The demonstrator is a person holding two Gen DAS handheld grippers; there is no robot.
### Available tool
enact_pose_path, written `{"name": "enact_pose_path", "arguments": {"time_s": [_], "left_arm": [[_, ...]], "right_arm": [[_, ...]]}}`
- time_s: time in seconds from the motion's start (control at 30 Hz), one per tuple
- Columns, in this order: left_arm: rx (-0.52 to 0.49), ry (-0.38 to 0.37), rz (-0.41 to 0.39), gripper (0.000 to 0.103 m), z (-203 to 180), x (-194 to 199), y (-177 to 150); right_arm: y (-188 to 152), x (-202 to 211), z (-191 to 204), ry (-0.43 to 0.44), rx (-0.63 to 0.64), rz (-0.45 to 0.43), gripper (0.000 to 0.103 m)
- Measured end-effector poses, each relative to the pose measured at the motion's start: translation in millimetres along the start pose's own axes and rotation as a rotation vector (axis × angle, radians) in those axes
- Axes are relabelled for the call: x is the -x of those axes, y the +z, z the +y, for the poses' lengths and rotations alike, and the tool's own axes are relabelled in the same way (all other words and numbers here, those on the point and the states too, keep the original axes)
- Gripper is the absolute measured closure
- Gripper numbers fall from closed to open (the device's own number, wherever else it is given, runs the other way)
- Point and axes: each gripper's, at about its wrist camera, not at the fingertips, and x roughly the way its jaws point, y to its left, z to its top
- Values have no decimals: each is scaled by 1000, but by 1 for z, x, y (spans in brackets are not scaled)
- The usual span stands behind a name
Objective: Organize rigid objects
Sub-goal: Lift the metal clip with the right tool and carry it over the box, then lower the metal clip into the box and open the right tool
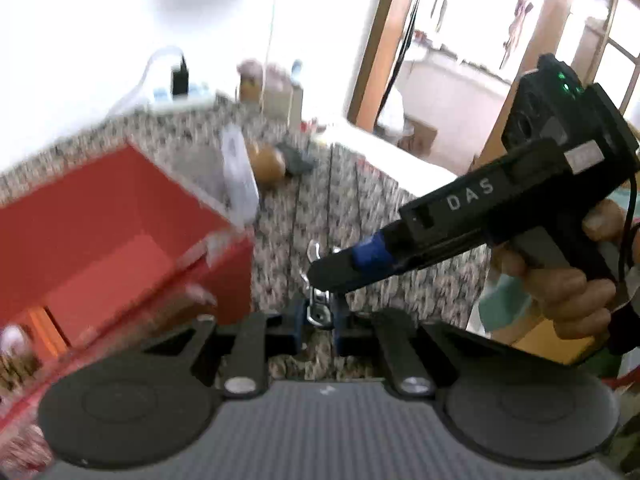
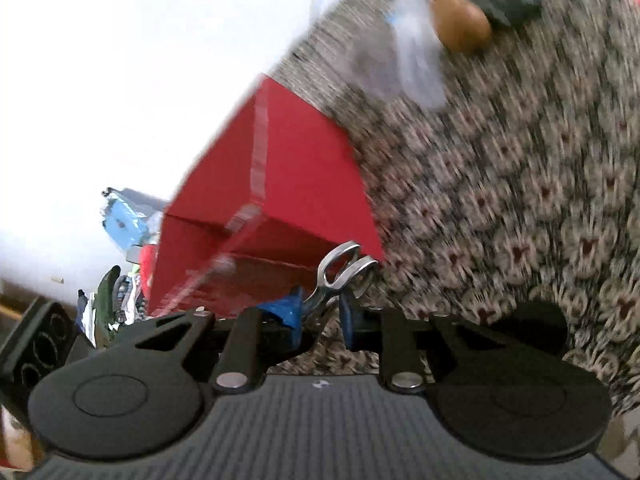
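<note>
Patterned tablecloth (image 2: 520,200) blurs beneath you; both the left gripper (image 1: 320,316) and right gripper (image 2: 320,312) pinch one metal tool (image 2: 340,272), so pulling apart could wrench it loose short of the red box (image 2: 272,184).

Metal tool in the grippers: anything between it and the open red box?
Nothing visible. Both the left gripper and the right gripper are shut on the metal tool, and the red box sits right beside it, open side facing it.

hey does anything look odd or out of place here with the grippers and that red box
One thing stands out: both grippers are clamped on the same small metal tool, the left gripper at one end, the right gripper at the other, above the patterned tablecloth. The red box looks intact. Blur hides finer detail.
</note>
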Motion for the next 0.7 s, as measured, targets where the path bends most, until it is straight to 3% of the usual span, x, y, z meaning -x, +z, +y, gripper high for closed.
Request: {"name": "enact_pose_path", "arguments": {"time_s": [0.17, 0.33, 0.5, 0.7], "left_arm": [[-10, 60, -108, 98, 7, 34, 21], [30, 161, -179, 98, 33, 62, 37], [102, 264, -191, 98, 69, 73, 42], [250, 328, -150, 98, 118, 72, 31]], "right_arm": [[18, 10, 44, 53, 149, -70, 101], [49, -13, 87, 118, 279, -83, 102], [74, -49, 121, 155, 377, -22, 102], [93, -108, 145, 152, 449, 113, 102]]}}
